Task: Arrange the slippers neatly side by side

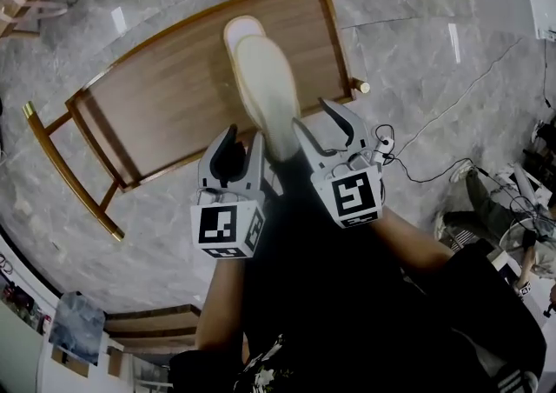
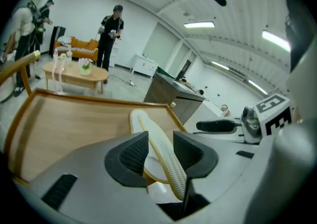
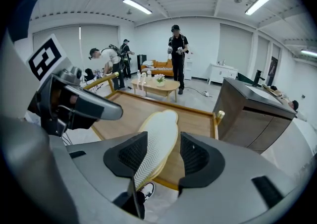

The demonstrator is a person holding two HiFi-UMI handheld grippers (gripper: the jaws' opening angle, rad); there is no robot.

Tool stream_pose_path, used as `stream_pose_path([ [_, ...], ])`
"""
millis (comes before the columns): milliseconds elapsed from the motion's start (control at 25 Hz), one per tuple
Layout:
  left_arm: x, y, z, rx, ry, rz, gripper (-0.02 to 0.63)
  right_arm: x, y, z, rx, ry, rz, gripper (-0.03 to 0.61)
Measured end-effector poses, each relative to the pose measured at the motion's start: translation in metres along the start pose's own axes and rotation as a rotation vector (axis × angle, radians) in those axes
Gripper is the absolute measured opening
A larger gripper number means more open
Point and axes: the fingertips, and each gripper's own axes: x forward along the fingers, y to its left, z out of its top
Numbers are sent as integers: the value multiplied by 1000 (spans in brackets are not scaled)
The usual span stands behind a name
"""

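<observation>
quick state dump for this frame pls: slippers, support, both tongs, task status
slippers: two, cream, stacked; upper slipper lies sole up on lower slipper
support: wooden table; the slippers' near ends overhang its near edge
left tongs: open, beside the near end, gripping nothing
right tongs: open, on the other side of the near end, gripping nothing
task: slippers not yet side by side
</observation>
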Motion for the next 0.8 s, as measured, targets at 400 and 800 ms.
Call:
stream_pose_path([
  [400,43,-8,-54,-65,238,-45,186,-11,-11,-7,40,-27,-52,179],
  [800,63,-14,-76,-15,356,-23,185,-20,-12,-7,5,-43,-66,158],
])
